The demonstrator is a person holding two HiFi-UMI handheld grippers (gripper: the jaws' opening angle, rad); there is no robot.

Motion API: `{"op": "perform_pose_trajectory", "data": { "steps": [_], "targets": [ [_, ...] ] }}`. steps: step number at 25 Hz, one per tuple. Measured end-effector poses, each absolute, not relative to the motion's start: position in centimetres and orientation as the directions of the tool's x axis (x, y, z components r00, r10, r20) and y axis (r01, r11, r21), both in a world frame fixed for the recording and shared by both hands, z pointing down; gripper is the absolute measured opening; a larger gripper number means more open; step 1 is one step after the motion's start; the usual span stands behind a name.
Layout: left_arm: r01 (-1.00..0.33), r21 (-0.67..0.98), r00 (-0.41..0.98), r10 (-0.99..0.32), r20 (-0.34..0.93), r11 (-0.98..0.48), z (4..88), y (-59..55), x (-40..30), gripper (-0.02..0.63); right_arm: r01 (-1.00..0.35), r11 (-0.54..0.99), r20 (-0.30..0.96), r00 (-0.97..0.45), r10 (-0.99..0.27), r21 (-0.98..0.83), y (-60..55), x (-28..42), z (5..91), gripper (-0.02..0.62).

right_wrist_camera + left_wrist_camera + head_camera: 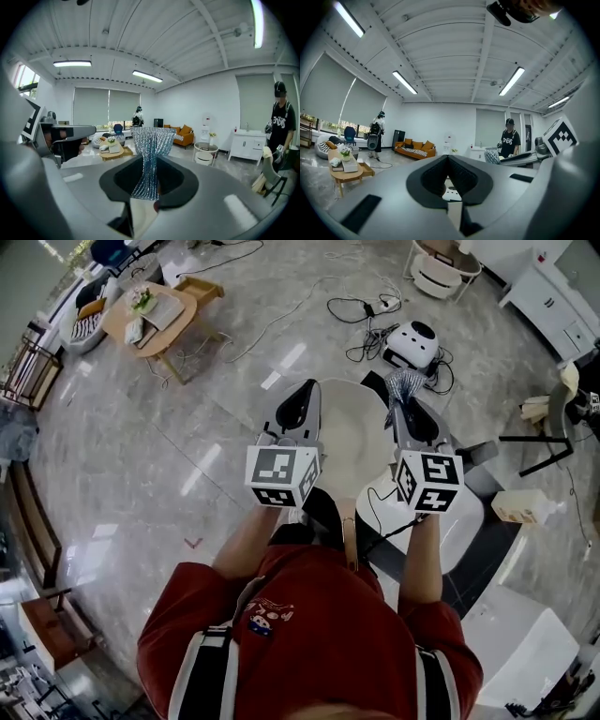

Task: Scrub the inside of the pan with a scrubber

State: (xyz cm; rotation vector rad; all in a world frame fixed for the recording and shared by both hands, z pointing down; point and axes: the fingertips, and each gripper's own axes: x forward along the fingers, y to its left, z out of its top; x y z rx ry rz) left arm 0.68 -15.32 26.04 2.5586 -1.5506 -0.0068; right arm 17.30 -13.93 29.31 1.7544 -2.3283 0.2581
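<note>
My right gripper (pixel 404 405) is shut on a silvery, glittering scrubber (pixel 405 384), which fans out above the jaw tips. In the right gripper view the scrubber (pixel 149 157) is pinched at its waist between the jaws and stands upright. My left gripper (pixel 301 397) is held level beside it, shut with nothing between its jaws. In the left gripper view its jaws meet at the tip (pixel 448 158), and the scrubber (pixel 491 156) shows to the right. Both grippers are raised and point out into the room. No pan shows in any view.
A round white table (pixel 353 439) lies below, between the grippers. A white device (pixel 413 341) and cables (pixel 354 307) lie on the floor ahead. A wooden coffee table (pixel 155 315) stands far left. A person in black (pixel 280 126) stands at the right, by a white cabinet (pixel 247 145).
</note>
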Motion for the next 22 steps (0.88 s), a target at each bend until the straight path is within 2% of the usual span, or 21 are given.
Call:
{"op": "perform_pose_trajectory", "data": {
  "steps": [7, 13, 16, 22],
  "targets": [
    [-0.868, 0.086, 0.489, -0.872, -0.021, -0.489, 21.8, -15.2, 1.2, 0.005, -0.987, 0.158, -0.012, -0.159, -0.987, 0.037, -12.6, 19.5, 21.8, 0.103],
    [-0.858, -0.03, 0.509, -0.841, -0.185, -0.513, 17.5, -14.0, 1.6, 0.005, -0.995, 0.042, -0.308, -0.067, -0.949, 0.088, -9.9, 21.1, 16.8, 0.106],
    [-0.847, -0.029, 0.526, -0.829, -0.189, -0.531, 17.2, -13.6, 2.3, 0.005, -0.994, 0.017, -0.351, -0.053, -0.935, 0.105, -9.2, 21.5, 16.3, 0.106],
    [-0.842, -0.023, 0.535, -0.829, -0.163, -0.539, 17.8, -13.7, 2.6, 0.005, -0.994, 0.019, -0.338, -0.053, -0.94, 0.103, -9.2, 21.4, 16.6, 0.107]
  ]
}}
